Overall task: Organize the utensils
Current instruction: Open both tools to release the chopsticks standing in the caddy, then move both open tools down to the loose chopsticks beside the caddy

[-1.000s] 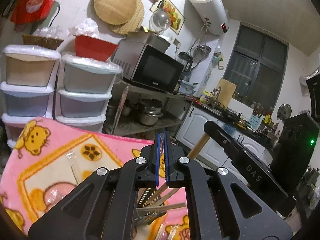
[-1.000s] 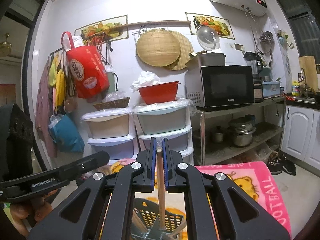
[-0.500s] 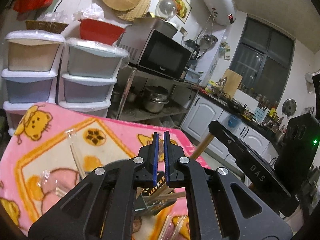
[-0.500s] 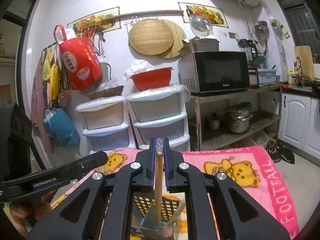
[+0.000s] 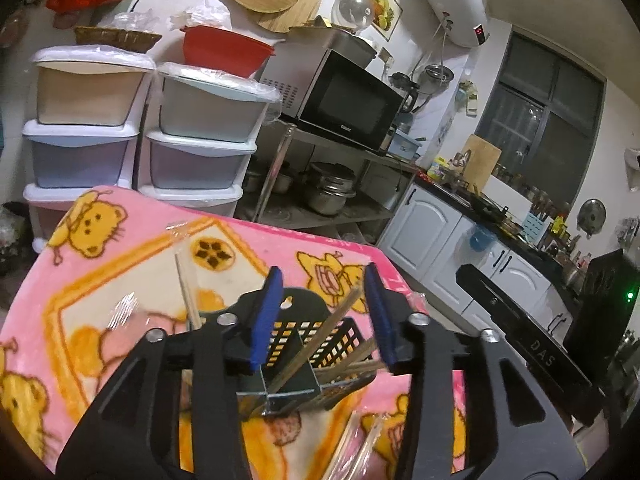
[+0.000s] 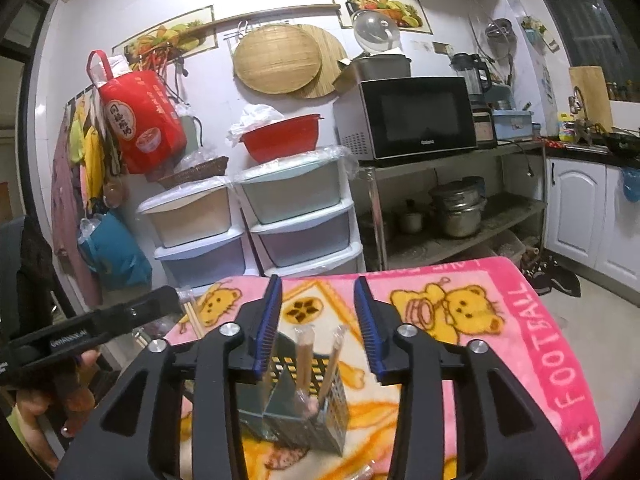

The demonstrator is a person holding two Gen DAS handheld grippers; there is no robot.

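Your left gripper (image 5: 324,316) and right gripper (image 6: 318,320) both gape wide, holding nothing; the black utensil holder (image 6: 296,404) stands mid-blanket (image 6: 520,320) between your fingers, chopsticks (image 6: 304,364) upright inside; blanket edges lie well apart.

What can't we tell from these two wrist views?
- Holder base, left wrist view: hidden behind the left gripper.
- Wrapped chopsticks, left wrist view: cut off by the bottom edge.
- Chopsticks in the holder, right wrist view: blurred, count unclear.
- Loose chopsticks, right wrist view: partly hidden by the left gripper.
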